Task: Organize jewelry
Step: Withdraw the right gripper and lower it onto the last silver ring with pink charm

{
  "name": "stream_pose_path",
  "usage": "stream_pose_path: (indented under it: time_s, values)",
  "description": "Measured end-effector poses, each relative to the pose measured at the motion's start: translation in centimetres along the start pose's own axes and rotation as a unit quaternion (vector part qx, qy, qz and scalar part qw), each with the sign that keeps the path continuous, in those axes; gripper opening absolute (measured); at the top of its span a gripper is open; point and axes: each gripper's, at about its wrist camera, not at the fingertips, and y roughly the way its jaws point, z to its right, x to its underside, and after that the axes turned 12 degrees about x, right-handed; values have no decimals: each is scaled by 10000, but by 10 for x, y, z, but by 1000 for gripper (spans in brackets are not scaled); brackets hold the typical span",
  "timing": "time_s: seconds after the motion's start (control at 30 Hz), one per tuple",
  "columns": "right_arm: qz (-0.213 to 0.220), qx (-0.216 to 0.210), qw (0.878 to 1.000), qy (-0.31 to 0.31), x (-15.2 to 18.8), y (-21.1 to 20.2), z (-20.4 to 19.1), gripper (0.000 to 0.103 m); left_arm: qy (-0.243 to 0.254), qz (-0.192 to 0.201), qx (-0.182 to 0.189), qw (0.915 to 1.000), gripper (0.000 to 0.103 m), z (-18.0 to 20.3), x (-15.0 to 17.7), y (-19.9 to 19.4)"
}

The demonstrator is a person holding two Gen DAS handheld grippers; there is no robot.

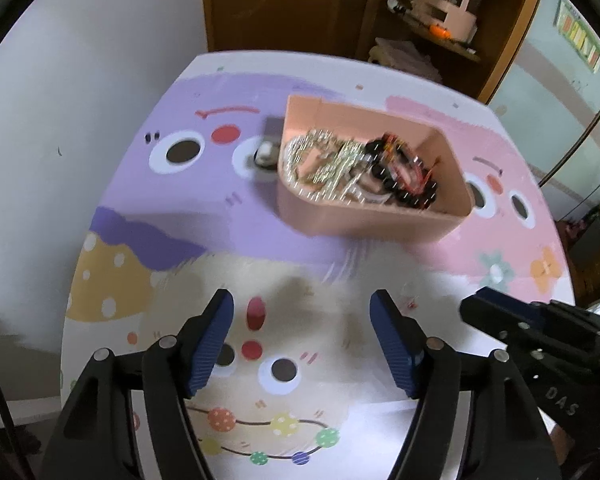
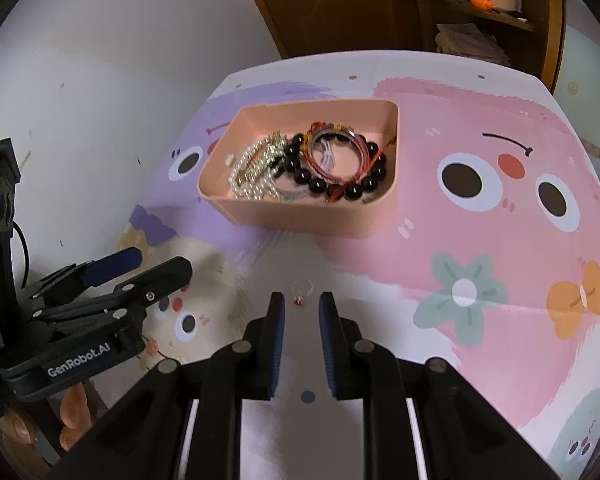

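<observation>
A pink open box (image 2: 312, 216) stands mid-table, holding a pearl-and-gold chain (image 2: 256, 170), a black bead bracelet (image 2: 320, 185) and thin red bangles (image 2: 342, 146). In the left wrist view the box (image 1: 360, 220) and its contents are blurred. A tiny ring with a red bit (image 2: 303, 289) lies on the cloth just ahead of my right gripper (image 2: 302, 298). That gripper's jaws stand a narrow gap apart with nothing between them. My left gripper (image 1: 302, 296) is open wide over bare cloth, empty, left of the right gripper (image 1: 471, 306). It also shows in the right wrist view as the left gripper (image 2: 162, 262).
The table (image 2: 500, 320) wears a cartoon-print cloth in pink, purple and cream. A small blurred dark-and-white object (image 1: 266, 148) sits behind the box's left end. A wooden cabinet (image 1: 284, 4) and a shelf with a pink organiser (image 1: 448, 4) stand beyond the far edge. A white wall lies to the left.
</observation>
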Motion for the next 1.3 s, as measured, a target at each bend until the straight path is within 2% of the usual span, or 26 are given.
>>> stream_pose_path:
  time_s: [0.17, 0.33, 0.47, 0.6, 1.0, 1.3]
  values:
    - [-116, 42, 9999, -54, 11, 10, -1, 17, -254, -243, 91, 9993, 71, -14, 13, 13]
    - [-178, 112, 9997, -150, 19, 19, -6, 17, -370, -184, -8, 9991, 83, -22, 21, 16]
    - [-227, 123, 9994, -210, 20, 28, -11, 17, -448, -172, -69, 9988, 87, -24, 24, 17]
    - [-259, 154, 9993, -228, 20, 37, -17, 18, -497, -207, -109, 9985, 88, -26, 23, 20]
    - [94, 439, 9980, -444, 13, 44, -32, 18, -342, 47, -315, 9989, 88, -23, 23, 22]
    - [364, 677, 9945, -707, 11, 47, -42, 18, -469, 27, -342, 9983, 88, -30, 20, 23]
